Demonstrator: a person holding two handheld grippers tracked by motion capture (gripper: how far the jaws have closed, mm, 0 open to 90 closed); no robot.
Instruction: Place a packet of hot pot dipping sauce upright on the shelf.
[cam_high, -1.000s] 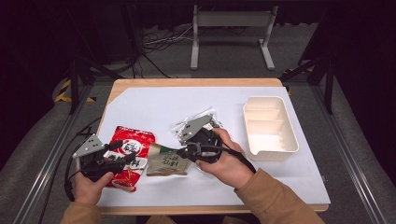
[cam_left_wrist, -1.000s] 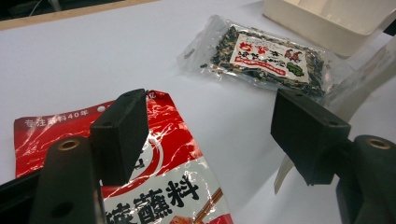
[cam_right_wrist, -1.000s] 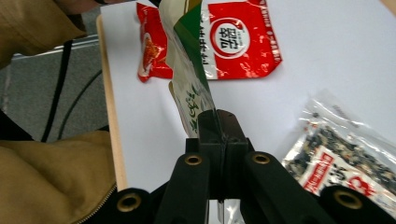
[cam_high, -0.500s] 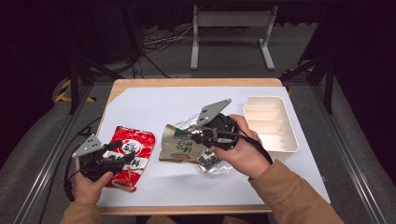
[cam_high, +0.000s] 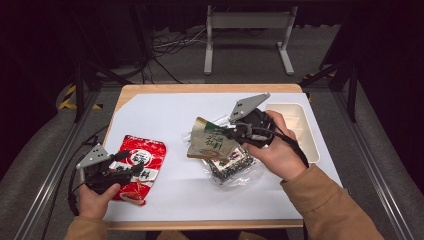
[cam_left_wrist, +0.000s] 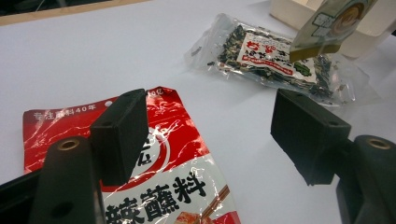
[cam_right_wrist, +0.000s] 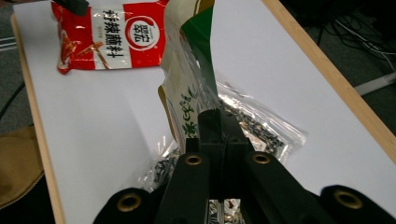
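Right claw is clamping one edge of the green-and-cream packet, jaws pressed together on the foil; in the right gripper view the packet is rising out of the pinch toward the top of the frame. In the high view it is hanging just right of centre, lifted off the surface and partly over the clear bag of dark flakes, which is lying flat below it. The white tray is sitting at the right of the frame, just past the hand.

Left claw is hovering at lower left over the red sachet, jaws apart, nothing between them. In the left gripper view the red sachet is lying under the left jaw, and the clear bag is showing at upper right.

Judged step: carrying the packet toward the tray.

Risks:
- The grip is sitting on a thin edge only. Smooth foil could be slipping out during a quick swing, dropping the packet onto the clear bag.
- The packet is dangling loose, so its free end could be catching the tray wall and folding instead of going in.
- The free end looks near the clear bag; dragging low could be shifting that bag.
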